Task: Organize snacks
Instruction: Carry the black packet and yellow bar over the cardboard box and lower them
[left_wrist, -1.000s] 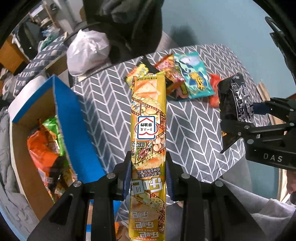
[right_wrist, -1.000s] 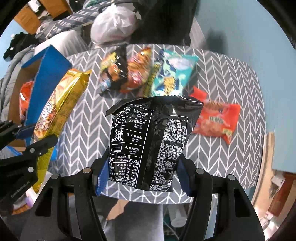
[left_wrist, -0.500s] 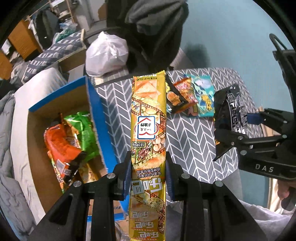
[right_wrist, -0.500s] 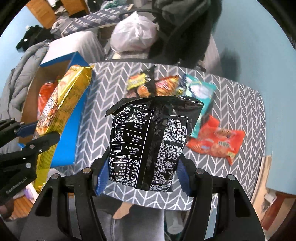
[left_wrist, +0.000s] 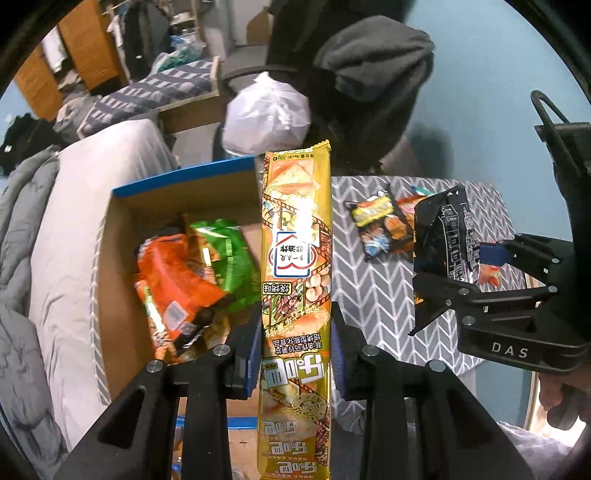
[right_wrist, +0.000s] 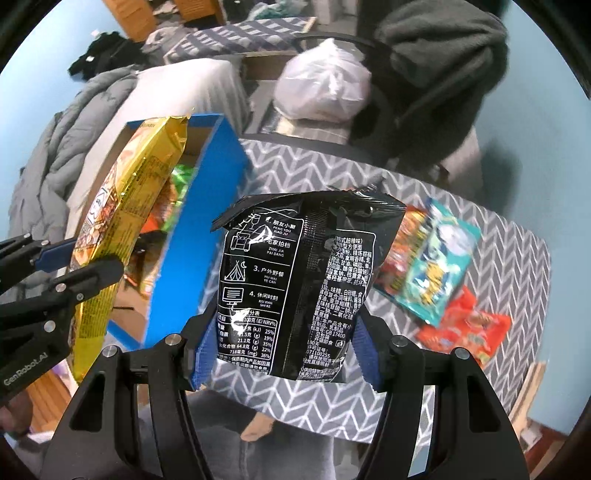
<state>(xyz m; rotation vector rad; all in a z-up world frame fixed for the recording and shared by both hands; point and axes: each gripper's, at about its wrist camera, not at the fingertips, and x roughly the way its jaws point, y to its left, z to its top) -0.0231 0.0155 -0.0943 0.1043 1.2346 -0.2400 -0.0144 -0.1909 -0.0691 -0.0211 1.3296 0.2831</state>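
Observation:
My left gripper (left_wrist: 295, 332) is shut on a long yellow snack pack (left_wrist: 295, 236) and holds it upright over the near edge of the blue cardboard box (left_wrist: 177, 181); the pack also shows in the right wrist view (right_wrist: 122, 221). The box holds orange (left_wrist: 173, 273) and green (left_wrist: 225, 254) snack bags. My right gripper (right_wrist: 284, 354) is shut on a black snack bag (right_wrist: 299, 280), held above the table beside the box wall (right_wrist: 199, 236). It shows at the right of the left wrist view (left_wrist: 443, 243).
The chevron-patterned table (right_wrist: 498, 258) carries a teal bag (right_wrist: 439, 266), a red bag (right_wrist: 465, 332) and an orange-black bag (left_wrist: 380, 225). A white plastic bag (left_wrist: 266, 114) and a chair draped with dark clothing (left_wrist: 369, 74) stand behind. A bed with grey bedding (left_wrist: 44, 240) lies left.
Both grippers have swung left with their snacks. The box interior has come under the yellow pack, and the table snacks have slid toward the right of both views.

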